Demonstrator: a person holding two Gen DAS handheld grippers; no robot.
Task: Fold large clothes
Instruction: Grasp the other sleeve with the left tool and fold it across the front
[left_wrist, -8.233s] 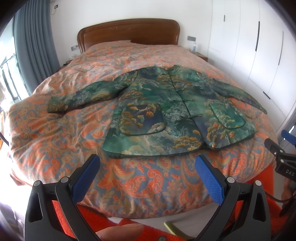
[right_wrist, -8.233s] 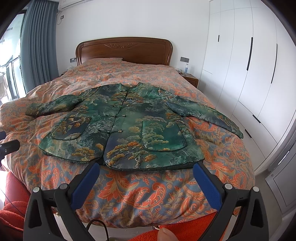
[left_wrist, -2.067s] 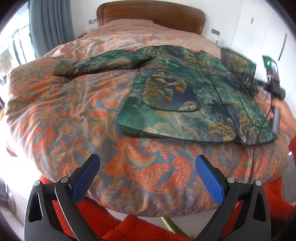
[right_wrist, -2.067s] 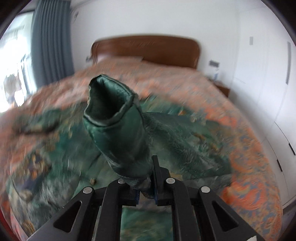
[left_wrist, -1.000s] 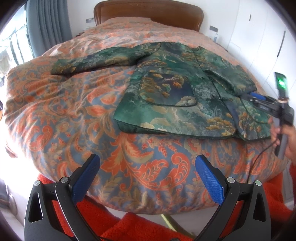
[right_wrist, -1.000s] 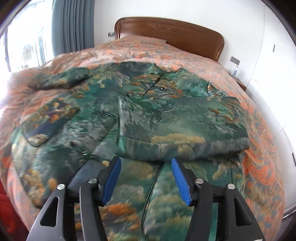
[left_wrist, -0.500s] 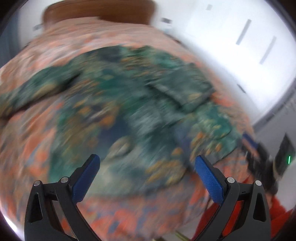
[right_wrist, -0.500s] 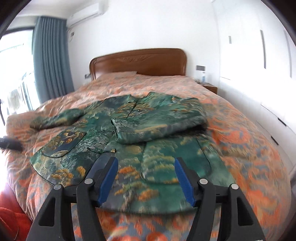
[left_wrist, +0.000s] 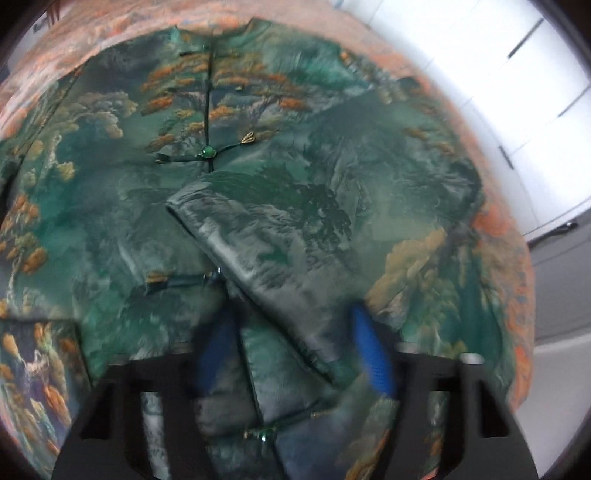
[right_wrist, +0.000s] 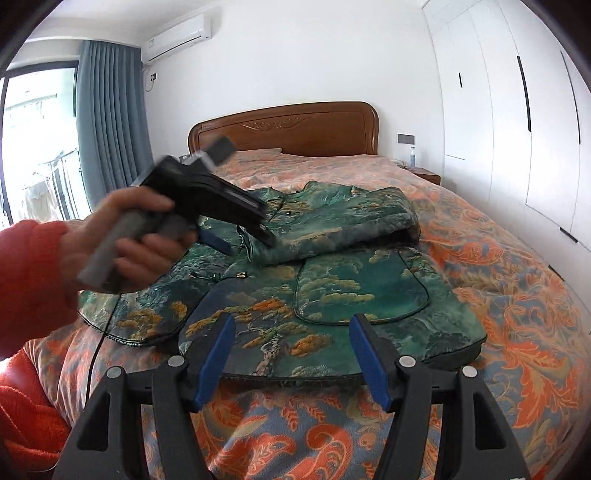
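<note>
A green brocade jacket with gold trees lies flat on the bed, its front buttoned. Its right sleeve is folded across the chest. In the left wrist view that sleeve runs diagonally, with its cuff end between the blurred blue pads. My left gripper points steeply down at it, its jaws closing around the cuff with a gap still showing. The right wrist view shows the left gripper held by a hand over the jacket's middle. My right gripper is open and empty above the near hem.
An orange paisley bedspread covers the bed. The wooden headboard stands at the far end, white wardrobes on the right, a blue curtain on the left. A red sleeve and a black cable hang at the near left.
My left gripper swung from the foot of the bed to over the jacket, tipped down onto the folded sleeve, and its jaws narrowed. My right gripper drew back from the sleeve to the hem.
</note>
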